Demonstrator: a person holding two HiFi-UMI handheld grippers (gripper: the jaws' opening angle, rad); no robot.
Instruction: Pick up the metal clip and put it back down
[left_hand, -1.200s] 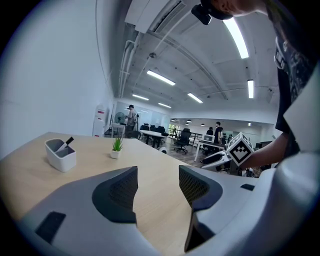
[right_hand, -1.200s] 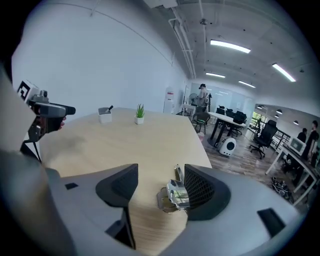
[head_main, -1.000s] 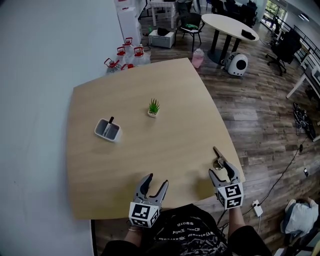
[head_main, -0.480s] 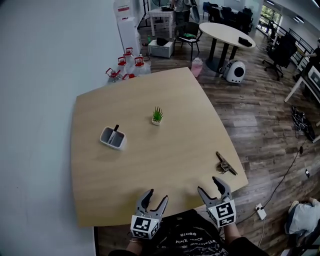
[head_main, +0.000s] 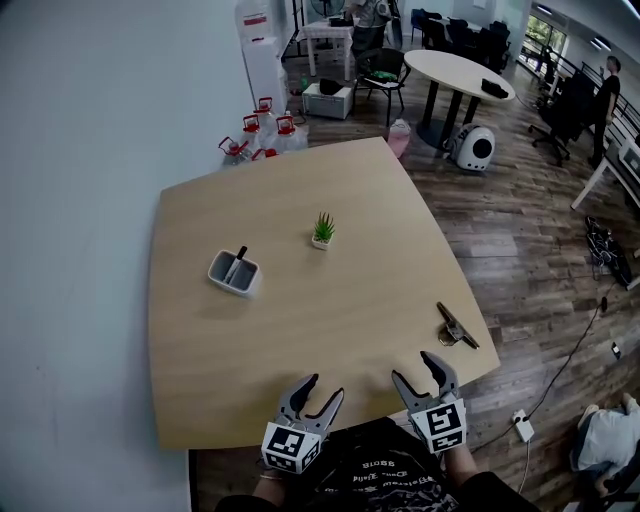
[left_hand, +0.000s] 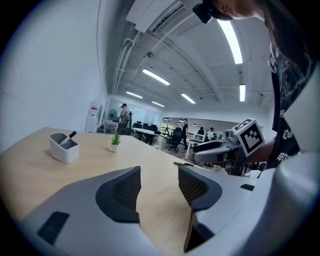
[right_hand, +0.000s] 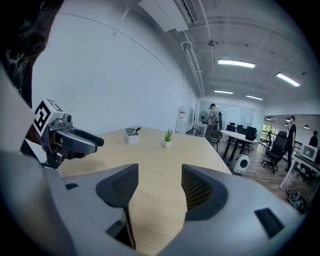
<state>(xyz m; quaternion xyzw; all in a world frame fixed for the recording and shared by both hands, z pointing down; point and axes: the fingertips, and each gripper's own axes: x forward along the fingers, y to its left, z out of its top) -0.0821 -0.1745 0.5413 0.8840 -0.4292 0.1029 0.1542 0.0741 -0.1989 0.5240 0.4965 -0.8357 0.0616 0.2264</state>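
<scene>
left claw (head_main: 325, 388): jaws apart, nothing between them, angled forward and slightly right | right claw (head_main: 415, 370): jaws apart, nothing between them, angled forward and slightly left | both side by side, not touching

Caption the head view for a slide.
Both open, the left gripper and right gripper hover at the near edge of the table; the metal clip lies near its right edge.

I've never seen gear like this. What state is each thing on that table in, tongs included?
Left tongs: open, nothing between them.
Right tongs: open, nothing between them.
Metal clip: lying on the table near its right edge, apart from both tongs.
White holder: upright, a pen standing in it.
Potted plant: upright.
</scene>
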